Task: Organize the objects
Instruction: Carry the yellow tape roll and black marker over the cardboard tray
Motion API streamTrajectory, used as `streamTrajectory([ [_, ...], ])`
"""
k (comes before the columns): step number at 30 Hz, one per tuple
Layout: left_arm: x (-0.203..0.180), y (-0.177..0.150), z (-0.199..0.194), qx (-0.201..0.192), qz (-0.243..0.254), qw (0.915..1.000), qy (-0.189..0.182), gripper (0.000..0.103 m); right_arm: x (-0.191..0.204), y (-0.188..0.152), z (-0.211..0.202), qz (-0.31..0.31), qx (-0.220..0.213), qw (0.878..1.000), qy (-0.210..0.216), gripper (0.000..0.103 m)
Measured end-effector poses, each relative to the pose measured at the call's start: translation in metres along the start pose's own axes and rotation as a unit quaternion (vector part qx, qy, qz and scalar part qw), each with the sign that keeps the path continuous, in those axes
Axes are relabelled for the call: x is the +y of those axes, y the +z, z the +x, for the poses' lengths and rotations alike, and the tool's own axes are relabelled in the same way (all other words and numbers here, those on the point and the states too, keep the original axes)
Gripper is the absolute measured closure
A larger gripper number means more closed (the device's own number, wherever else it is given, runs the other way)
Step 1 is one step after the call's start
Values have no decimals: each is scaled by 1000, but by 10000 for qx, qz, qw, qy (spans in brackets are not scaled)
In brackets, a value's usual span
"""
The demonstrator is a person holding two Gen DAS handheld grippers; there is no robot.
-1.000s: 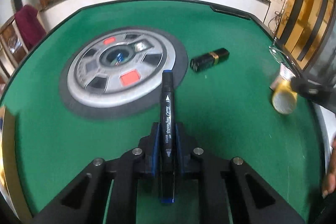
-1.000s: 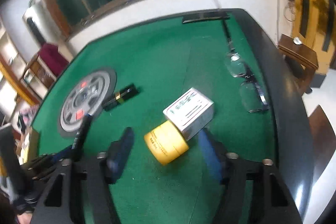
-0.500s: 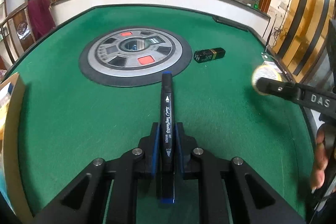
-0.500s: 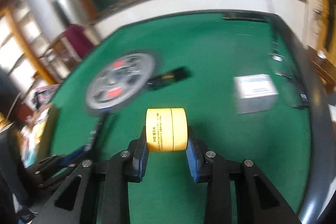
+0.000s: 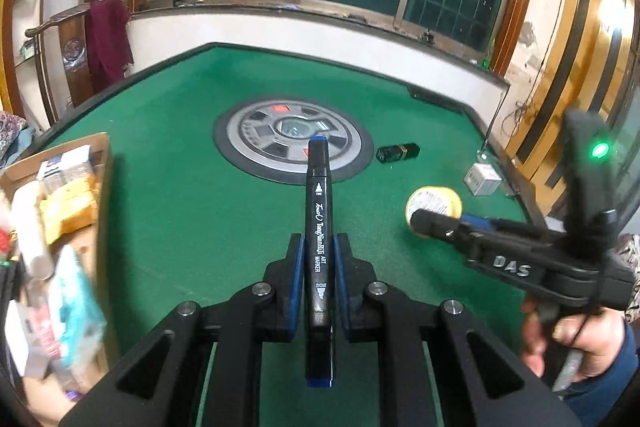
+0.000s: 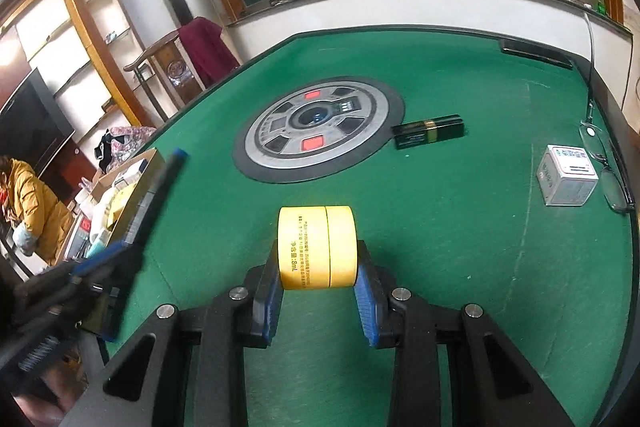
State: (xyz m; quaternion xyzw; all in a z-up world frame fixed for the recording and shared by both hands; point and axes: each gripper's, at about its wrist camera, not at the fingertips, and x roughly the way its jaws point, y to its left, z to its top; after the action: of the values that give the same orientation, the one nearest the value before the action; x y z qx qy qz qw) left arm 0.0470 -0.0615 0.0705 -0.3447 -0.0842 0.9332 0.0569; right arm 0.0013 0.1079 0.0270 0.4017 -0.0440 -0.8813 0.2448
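While the left gripper [image 5: 318, 259] clamps a black marker [image 5: 318, 211] pointing forward over the felt, the right gripper [image 6: 318, 263] pinches a yellow jar [image 6: 317, 247] by its flat ends, held above the table [image 6: 460, 235]. Its jaws closed in on the jar within the last second, and the pads now press it. Beyond both lies open green felt up to the round centre panel [image 6: 318, 129]. A dark tube [image 6: 428, 131] lies just right of that panel, apart from it. Near the right rim sit a white box [image 6: 568, 181] and glasses [image 6: 610, 175], the glasses on the dark edge. At the left edge a cardboard box [image 5: 102, 163] holds packets. From the left view, the right gripper hangs over the right side, a hand [image 5: 576, 343] on its grip.
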Motion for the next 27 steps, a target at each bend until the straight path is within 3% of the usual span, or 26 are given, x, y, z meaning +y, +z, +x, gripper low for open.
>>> streamTrajectory([
  [11, 50, -1, -62, -572, -414, 9974, 135, 89, 47, -8, -2, -183, 70, 9994, 273, 68],
  [27, 122, -20, -100, -812, -1016, 9898, 576, 89, 159, -6, 12, -799, 131, 9917, 997, 68],
])
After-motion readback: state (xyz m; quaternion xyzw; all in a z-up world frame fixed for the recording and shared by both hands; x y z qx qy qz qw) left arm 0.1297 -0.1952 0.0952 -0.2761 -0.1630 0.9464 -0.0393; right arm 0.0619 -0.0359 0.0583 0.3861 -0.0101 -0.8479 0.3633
